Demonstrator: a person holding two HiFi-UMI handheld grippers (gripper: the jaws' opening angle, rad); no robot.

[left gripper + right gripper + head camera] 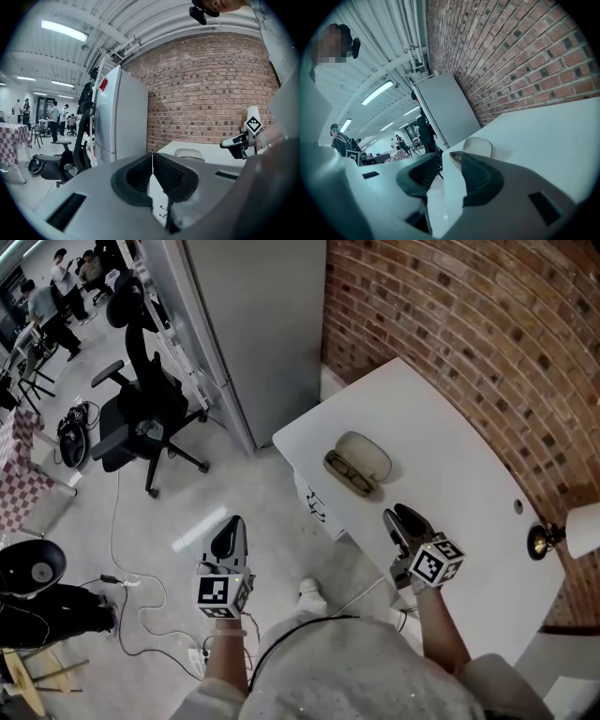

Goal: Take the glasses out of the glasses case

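An open beige glasses case (357,463) lies on the white table (469,484), near its left corner. Dark glasses (347,474) rest in its lower half and the lid stands open behind. My right gripper (399,518) hovers over the table's near edge, short of the case, open with nothing between its jaws. The right gripper view shows the case (478,146) just beyond the open right gripper (446,157). My left gripper (233,525) is off the table, over the floor, its jaws shut and empty. In the left gripper view the case (189,153) shows beyond the shut left gripper (152,155).
A brick wall (469,334) runs behind the table. A grey cabinet (253,324) stands at the table's left corner. A black office chair (141,418) and cables (131,601) are on the floor to the left. A lamp (562,535) sits at the table's right.
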